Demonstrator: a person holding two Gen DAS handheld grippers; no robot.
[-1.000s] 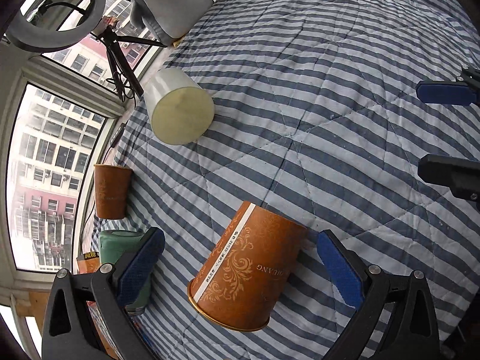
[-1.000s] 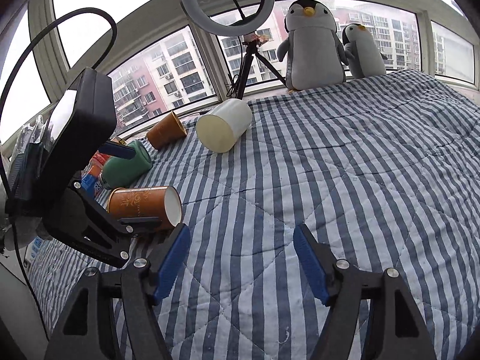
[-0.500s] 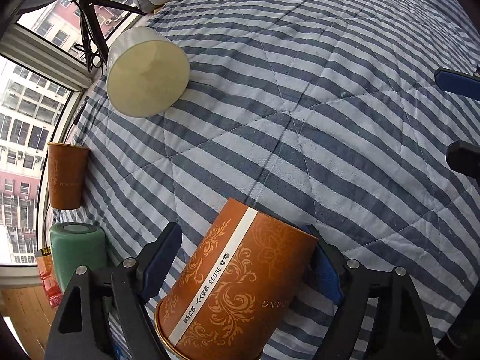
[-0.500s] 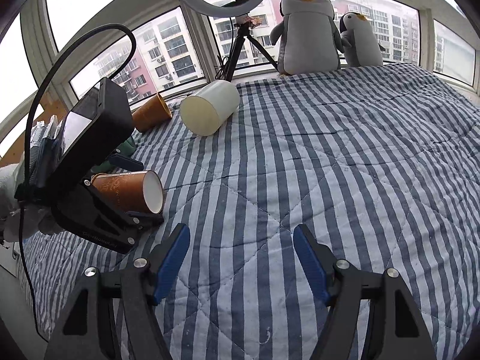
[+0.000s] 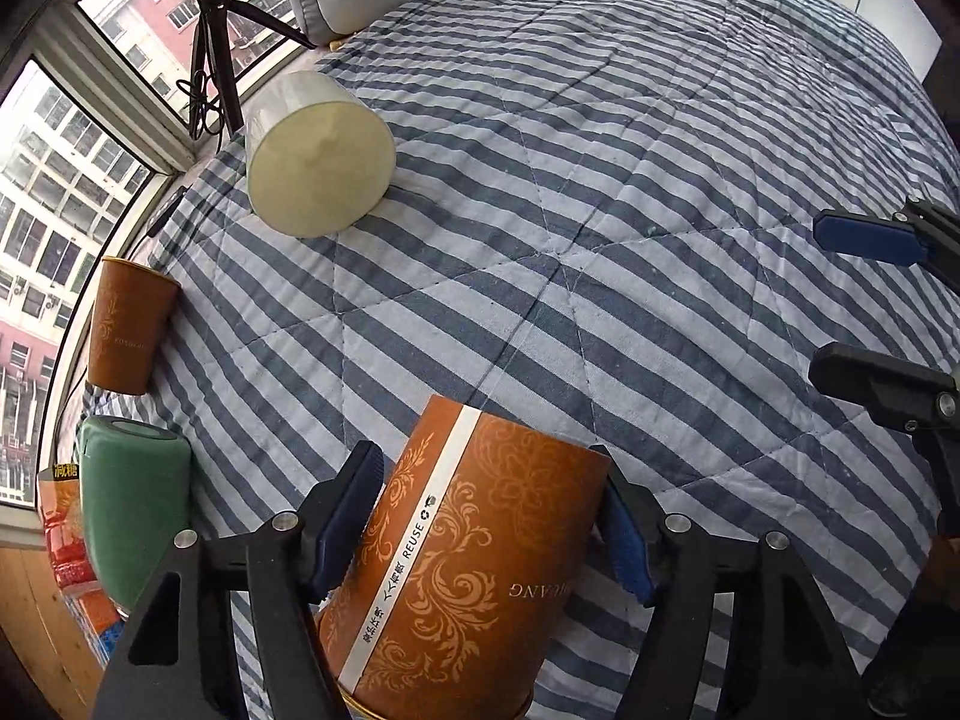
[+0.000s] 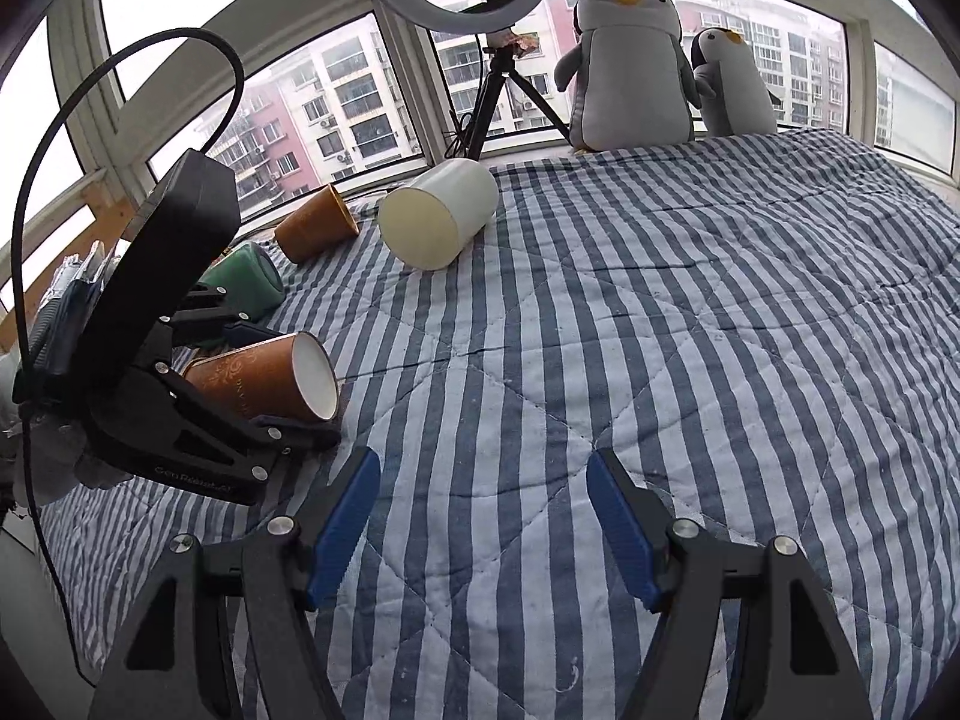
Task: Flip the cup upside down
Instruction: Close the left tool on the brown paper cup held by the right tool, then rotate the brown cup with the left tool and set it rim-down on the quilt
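Observation:
An orange paper cup with a floral print [image 5: 462, 558] lies on its side on the striped quilt, its base pointing away from the left wrist camera. My left gripper [image 5: 489, 516] is shut on the orange cup, a blue pad on each side of it. In the right wrist view the same cup [image 6: 264, 381] sits in the left gripper [image 6: 258, 378] with its white base facing right. My right gripper [image 6: 480, 516] is open and empty above the quilt, to the right of the cup.
A white cylinder cup [image 5: 318, 156] lies on its side near the window. A second orange cup [image 5: 123, 327] and a green cup [image 5: 129, 516] lie at the quilt's left edge. Two penguin plush toys [image 6: 630, 60] and a ring-light tripod [image 6: 498, 90] stand by the windows.
My left gripper moved forward around the orange cup and its jaws closed onto the cup's sides. The right gripper stayed open and barely moved.

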